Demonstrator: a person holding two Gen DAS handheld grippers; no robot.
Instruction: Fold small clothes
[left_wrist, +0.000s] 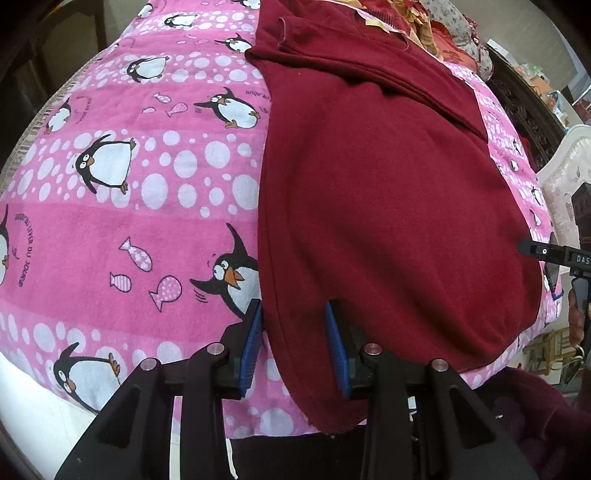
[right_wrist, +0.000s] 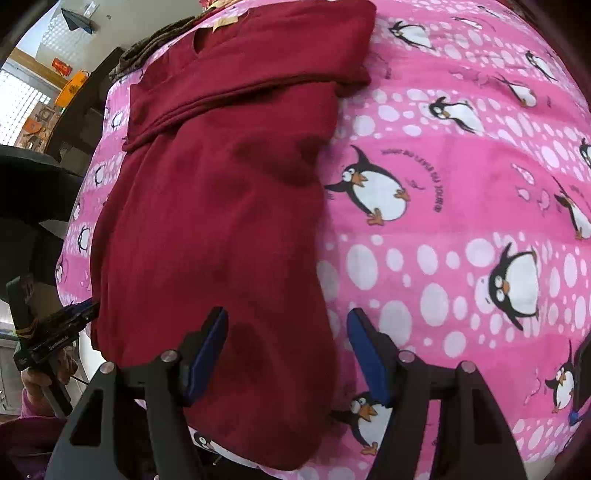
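Looking at it, your left gripper (left_wrist: 293, 347) and right gripper (right_wrist: 286, 354) both hang open over the near corners of the maroon garment (left_wrist: 388, 203), pads straddling the hem, not pinching. It lies flat on the penguin towel (left_wrist: 129, 166), top already folded over. Risk, I'd guess: pinch too deep and you grab towel too, dragging everything. No containers anywhere in view.

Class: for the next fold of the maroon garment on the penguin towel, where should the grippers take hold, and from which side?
Grip the maroon garment at its two near hem corners, coming from above at the near edge. The hem lies flat and free on the penguin towel, and the left gripper and right gripper already straddle those corners.
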